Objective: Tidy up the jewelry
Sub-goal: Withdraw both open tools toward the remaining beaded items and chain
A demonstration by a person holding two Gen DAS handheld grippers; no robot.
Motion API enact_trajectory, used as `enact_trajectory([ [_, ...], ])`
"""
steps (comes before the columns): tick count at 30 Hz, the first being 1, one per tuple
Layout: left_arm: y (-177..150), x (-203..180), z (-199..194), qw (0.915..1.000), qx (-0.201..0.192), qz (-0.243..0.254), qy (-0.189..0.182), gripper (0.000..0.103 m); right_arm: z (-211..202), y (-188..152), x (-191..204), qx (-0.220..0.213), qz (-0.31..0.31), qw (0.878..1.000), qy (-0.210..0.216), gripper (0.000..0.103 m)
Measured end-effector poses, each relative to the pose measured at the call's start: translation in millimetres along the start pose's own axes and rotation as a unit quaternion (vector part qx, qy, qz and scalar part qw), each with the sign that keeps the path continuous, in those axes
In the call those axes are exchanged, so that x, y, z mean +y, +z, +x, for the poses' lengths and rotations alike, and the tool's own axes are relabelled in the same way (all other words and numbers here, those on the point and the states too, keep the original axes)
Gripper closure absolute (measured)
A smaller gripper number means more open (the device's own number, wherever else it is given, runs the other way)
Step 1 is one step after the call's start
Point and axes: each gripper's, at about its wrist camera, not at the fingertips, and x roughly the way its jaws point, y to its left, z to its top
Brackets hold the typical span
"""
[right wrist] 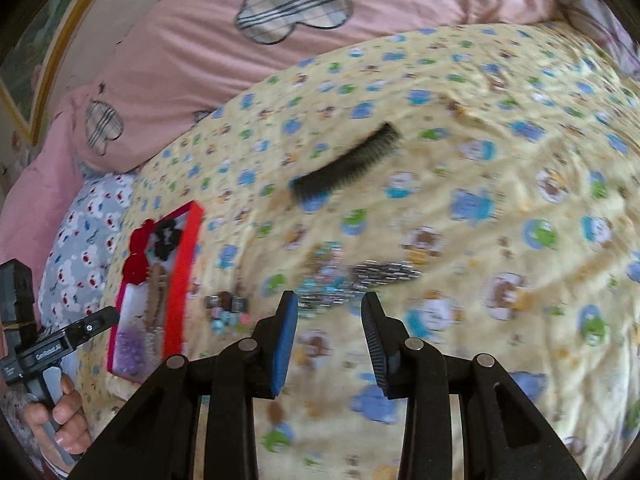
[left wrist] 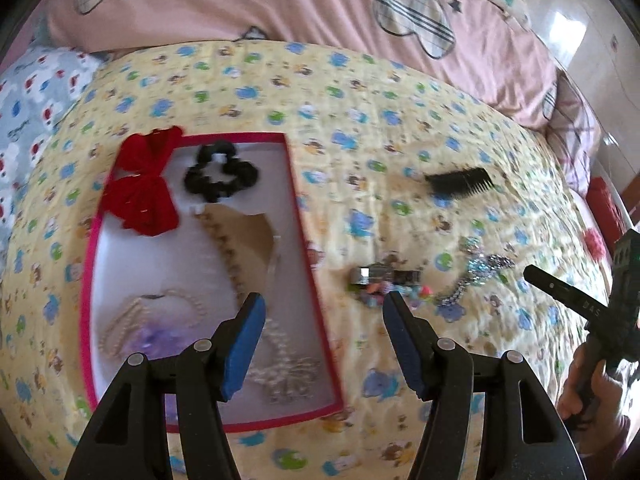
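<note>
A shallow red-rimmed box (left wrist: pixel 298 216) lies on the yellow quilt and holds a red bow (left wrist: pixel 140 188), a black scrunchie (left wrist: pixel 220 174), a brown bead strand (left wrist: pixel 228 256), pearl necklaces (left wrist: pixel 188 308) and a purple piece (left wrist: pixel 150 338). On the quilt to its right lie a chunky square-link bracelet (left wrist: pixel 386 276), small coloured beads (left wrist: pixel 404 294), a silver sparkly chain (left wrist: pixel 476 270) and a black comb (left wrist: pixel 460 182). My left gripper (left wrist: pixel 324 344) is open and empty over the box's right rim. My right gripper (right wrist: pixel 330 344) is open and empty just short of the silver chain (right wrist: pixel 360 276).
A pink duvet with plaid hearts (left wrist: pixel 320 12) lies across the back. A grey patterned pillow (left wrist: pixel 28 120) is at the left. The box (right wrist: pixel 182 280) and comb (right wrist: pixel 348 164) also show in the right wrist view. The bed edge and floor are at far right.
</note>
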Motion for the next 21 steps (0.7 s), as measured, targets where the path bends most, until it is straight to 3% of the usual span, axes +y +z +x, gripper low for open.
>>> enact_trajectory([
  [10, 8, -35, 32, 0.999, 0.023, 0.03, -0.022, 0.042, 16, 5, -25, 0.009, 0.019, 1.0, -0.017, 0.066],
  [21, 11, -62, 83, 0.9965, 0.062, 0.049, -0.027, 0.042, 48, 13, -18, 0.022, -0.019, 0.998, -0.047, 0.065],
])
